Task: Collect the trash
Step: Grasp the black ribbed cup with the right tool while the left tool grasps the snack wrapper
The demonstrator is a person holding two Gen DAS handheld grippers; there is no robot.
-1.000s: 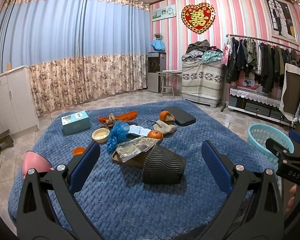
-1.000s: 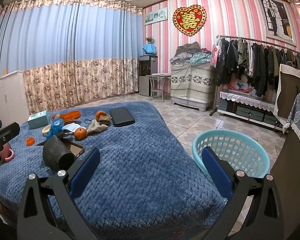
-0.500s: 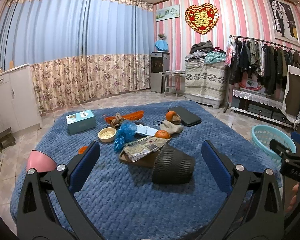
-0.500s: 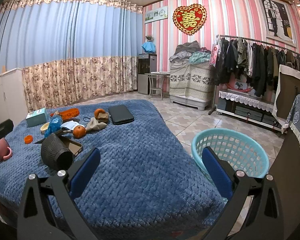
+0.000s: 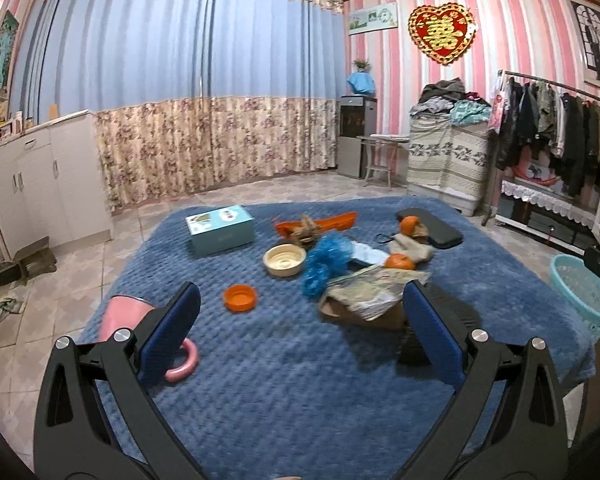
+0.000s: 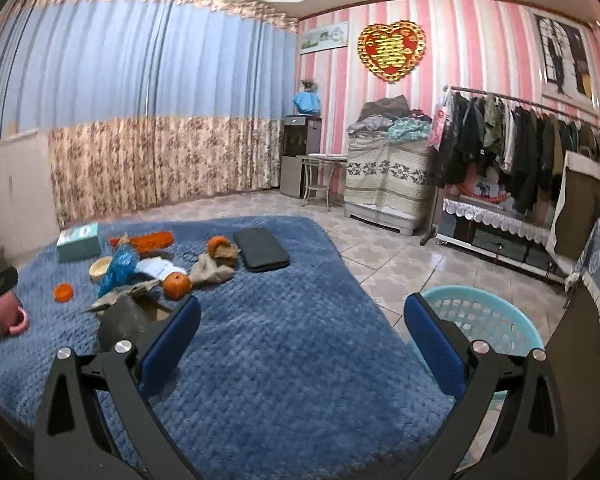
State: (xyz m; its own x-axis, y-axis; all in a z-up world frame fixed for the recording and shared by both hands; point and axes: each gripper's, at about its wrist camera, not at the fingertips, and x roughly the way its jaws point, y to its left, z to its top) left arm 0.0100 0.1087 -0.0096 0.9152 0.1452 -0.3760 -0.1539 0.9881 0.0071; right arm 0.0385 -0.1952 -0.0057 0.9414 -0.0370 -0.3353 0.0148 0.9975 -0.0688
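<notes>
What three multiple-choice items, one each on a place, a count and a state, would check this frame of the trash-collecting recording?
1. Where is the teal laundry basket?
A. On the blue blanket
B. On the tiled floor beside the blanket
C. On the white cabinet

2. How many whole oranges lie on the blue blanket?
A. One
B. Two
C. Four

3. What state is the left gripper in?
A. Open and empty
B. Shut on the pink mug
C. Shut on the blue plastic bag

Answers:
1. B: the basket stands on the tiles off the blanket's edge, behind the right gripper.
2. B: one orange sits by the crumpled paper, another orange beside the black case.
3. A: its jaws stand wide apart with only blanket between them; the pink mug lies behind one finger.
</notes>
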